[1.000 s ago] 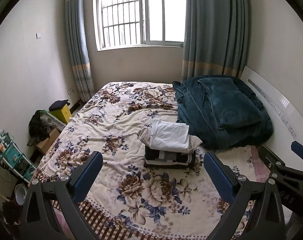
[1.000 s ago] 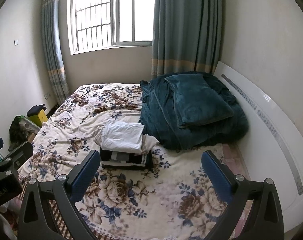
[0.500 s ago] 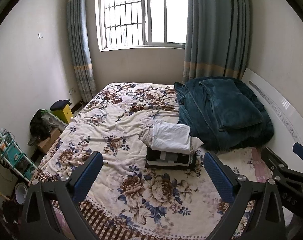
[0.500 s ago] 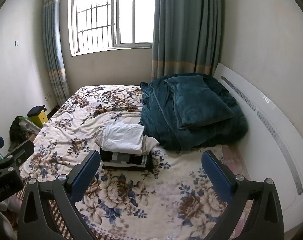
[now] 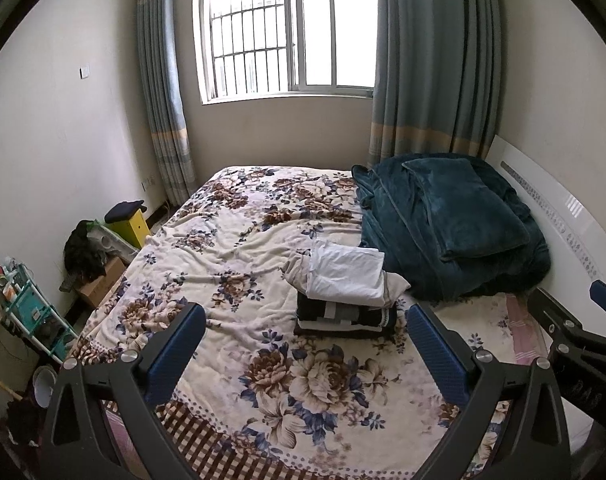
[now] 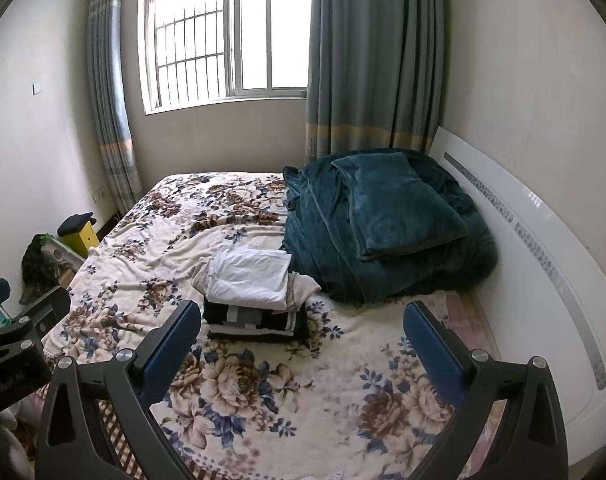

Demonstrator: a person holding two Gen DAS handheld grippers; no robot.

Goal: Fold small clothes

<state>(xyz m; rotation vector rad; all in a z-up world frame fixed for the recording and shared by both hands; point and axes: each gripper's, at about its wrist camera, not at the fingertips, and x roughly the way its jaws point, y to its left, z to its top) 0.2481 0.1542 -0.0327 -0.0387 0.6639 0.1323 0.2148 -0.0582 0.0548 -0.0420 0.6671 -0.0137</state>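
- Nearest my cameras, I see both black two-finger tongs with blue padded tips spread wide and holding nothing: the left gripper [image 5: 303,344] and the right gripper [image 6: 303,340] hover above the foot of the bed, well short of any cloth.
- Beneath them lies the cream floral blanket [image 5: 231,256], rumpled, with a brown checked border at the near edge.
- Ahead sits the task's thing, a stack of folded small clothes [image 5: 345,300]: a white folded garment [image 5: 347,270] on top, a beige one under it, and dark striped pieces at the bottom.
- From the left tongs the stack lies straight ahead and slightly right; from the right tongs it lies ahead and to the left, near the left fingertip. I judge both arms about equally near, with the stack between them.
- Its long axis runs roughly across my view, left to right.
- Beyond and right of it, touching or nearly so, is a heaped dark teal plush quilt [image 6: 383,220] against the white headboard [image 6: 543,248].
- Farthest stand the barred window [image 5: 287,32] and grey-blue curtains [image 5: 435,60].
- Pale writing on the left tongs' body, seen in the right view, is too blurred to read; I see no other labels.
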